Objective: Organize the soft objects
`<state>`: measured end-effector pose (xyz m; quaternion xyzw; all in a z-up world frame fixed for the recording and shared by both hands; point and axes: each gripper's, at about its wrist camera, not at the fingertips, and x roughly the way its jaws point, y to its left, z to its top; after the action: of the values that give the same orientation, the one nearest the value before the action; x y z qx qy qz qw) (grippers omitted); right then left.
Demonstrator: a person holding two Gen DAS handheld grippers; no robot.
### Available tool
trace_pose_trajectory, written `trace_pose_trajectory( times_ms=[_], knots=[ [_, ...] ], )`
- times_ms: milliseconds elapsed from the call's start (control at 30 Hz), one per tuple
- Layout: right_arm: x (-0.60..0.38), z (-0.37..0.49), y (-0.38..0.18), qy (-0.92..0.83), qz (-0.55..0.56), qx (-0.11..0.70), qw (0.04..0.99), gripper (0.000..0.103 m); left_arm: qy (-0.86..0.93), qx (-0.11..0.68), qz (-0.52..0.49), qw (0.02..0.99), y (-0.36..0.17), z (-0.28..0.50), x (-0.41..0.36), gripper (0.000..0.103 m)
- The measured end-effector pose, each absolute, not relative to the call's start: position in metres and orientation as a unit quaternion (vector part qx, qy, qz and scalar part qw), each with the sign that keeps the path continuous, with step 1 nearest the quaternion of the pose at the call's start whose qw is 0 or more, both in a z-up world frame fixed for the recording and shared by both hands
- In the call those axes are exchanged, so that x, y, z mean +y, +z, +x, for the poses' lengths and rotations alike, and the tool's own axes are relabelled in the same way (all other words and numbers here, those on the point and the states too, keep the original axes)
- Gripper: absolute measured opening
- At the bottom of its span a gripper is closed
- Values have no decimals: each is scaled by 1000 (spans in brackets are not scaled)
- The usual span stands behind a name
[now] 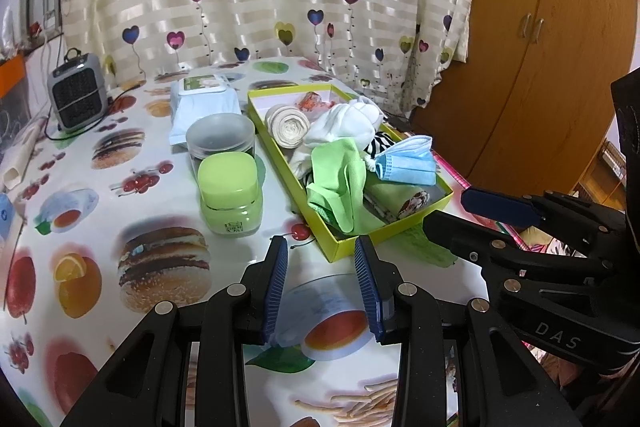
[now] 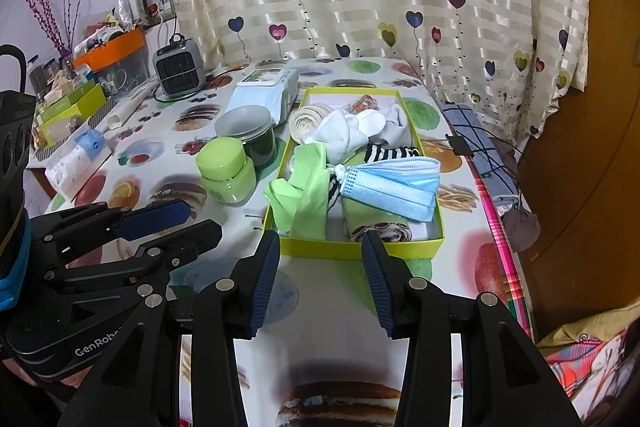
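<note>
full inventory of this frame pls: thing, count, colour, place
box: 1, yellow-green, table centre-right
face mask: 1, blue, in box, near end
cloth: 1, light green, in box, draped over near-left wall
white socks: a bundle, white, mid box
rolled bandage: 1, cream, far end of box
striped fabric: 1, black-white, under the mask
jar: 1, green, left of box
clear tub: 1, grey lid, behind jar
wipes pack: 1, pale blue, far side
heater: 1, grey, far left
left tool: open, empty
right tool: open, empty
</note>
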<state>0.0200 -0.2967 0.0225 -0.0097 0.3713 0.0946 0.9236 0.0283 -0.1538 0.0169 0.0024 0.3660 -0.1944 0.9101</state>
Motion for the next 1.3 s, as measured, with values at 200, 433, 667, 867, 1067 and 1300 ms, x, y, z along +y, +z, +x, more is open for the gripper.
trace_pose_trajectory(
  times_ms=[200,433,667,867,1067,1300],
  knots=[
    [-298,21,21,96,-9,373,923,44,-193,369,0,909,17,28,-153,33],
    [-298,21,20,96,-9,375,922,44,-196,371,2,908,15,28,-153,33],
    [-298,22,16,97,-8,378,921,44,-197,374,1,906,14,27,-153,33],
    [-298,22,16,97,-7,379,920,44,-196,375,1,906,12,28,-153,33],
    [-298,23,16,97,-8,379,920,44,-199,375,1,905,11,28,-153,33],
    [-298,23,16,97,-8,380,920,44,-199,376,2,905,11,28,-154,33]
  ],
)
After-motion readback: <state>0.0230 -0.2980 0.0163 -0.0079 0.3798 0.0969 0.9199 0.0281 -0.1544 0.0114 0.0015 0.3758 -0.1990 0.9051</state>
